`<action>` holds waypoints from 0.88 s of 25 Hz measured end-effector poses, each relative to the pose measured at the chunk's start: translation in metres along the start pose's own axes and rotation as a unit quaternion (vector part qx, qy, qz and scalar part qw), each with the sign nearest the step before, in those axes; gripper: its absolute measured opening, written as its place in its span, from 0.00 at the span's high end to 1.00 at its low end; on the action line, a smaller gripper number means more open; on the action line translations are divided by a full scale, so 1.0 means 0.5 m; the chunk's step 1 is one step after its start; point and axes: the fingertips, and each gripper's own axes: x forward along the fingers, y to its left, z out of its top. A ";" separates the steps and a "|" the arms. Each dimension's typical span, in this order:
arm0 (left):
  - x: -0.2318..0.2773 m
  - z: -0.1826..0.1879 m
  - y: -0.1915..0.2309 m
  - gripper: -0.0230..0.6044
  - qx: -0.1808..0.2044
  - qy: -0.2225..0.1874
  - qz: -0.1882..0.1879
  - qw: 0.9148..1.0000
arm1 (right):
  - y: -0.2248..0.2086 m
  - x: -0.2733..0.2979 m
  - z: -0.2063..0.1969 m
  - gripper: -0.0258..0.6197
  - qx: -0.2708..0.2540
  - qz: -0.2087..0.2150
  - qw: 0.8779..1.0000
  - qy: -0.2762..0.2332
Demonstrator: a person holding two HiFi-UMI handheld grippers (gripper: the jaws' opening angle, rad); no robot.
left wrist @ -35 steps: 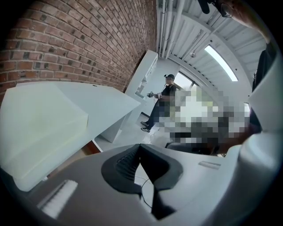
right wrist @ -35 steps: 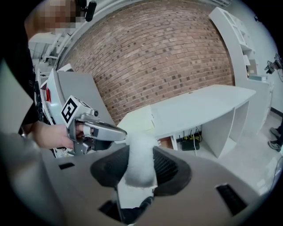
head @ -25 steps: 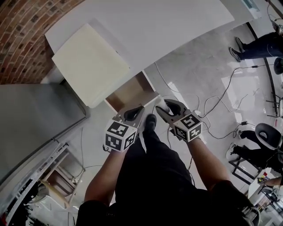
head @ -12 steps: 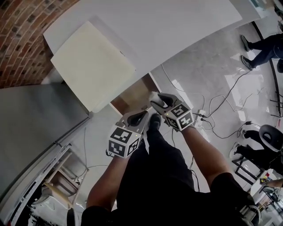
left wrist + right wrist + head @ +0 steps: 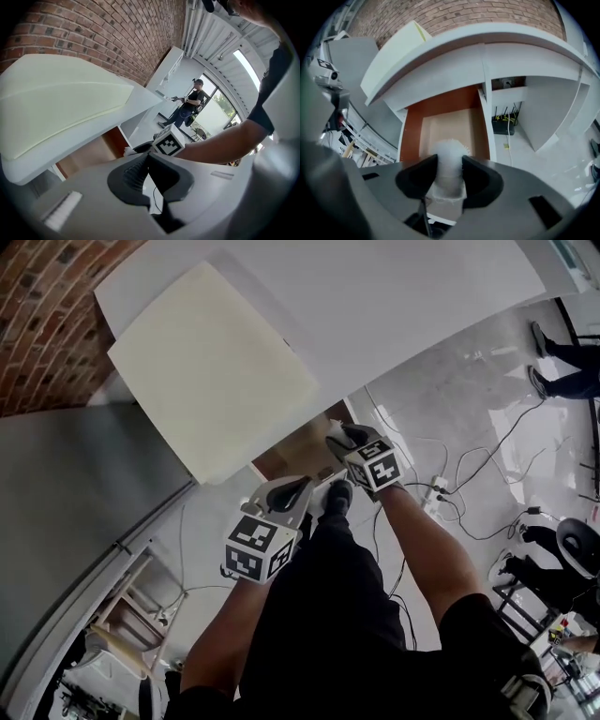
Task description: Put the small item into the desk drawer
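Held left claw (image 5: 286, 493) shut and empty at lower centre. Brought right claw (image 5: 339, 435), clamped on fluffy white small item (image 5: 449, 157), up-frame from beside it to the open brown wooden desk drawer (image 5: 295, 454) beneath the white surface (image 5: 403, 306). Left only the release, seemingly.

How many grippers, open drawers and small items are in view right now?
2 grey two-jaw grippers: left gripper, right gripper
1 open wood-lined desk drawer
1 white fluffy small item, clamped in the right gripper
Total: 4
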 end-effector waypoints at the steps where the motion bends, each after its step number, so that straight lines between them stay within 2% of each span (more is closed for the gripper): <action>1: -0.003 -0.005 0.008 0.94 -0.001 0.003 0.002 1.000 | -0.012 0.018 -0.006 0.72 -0.003 -0.012 1.000 0.011; 4: -0.007 -0.015 0.037 0.94 -0.003 0.009 0.010 1.000 | -0.046 0.067 -0.022 0.72 -0.016 -0.046 0.998 0.039; 12: 0.002 -0.020 0.057 0.94 -0.009 0.006 0.010 1.000 | -0.067 0.139 -0.058 0.72 -0.020 -0.060 0.994 0.088; 17: 0.006 -0.020 0.057 0.94 -0.026 -0.004 0.008 1.000 | -0.080 0.166 -0.081 0.71 -0.029 -0.088 0.989 0.114; 22: -0.013 -0.007 0.044 0.94 -0.037 -0.014 0.009 0.999 | -0.066 0.136 -0.080 0.68 0.013 -0.078 0.989 0.121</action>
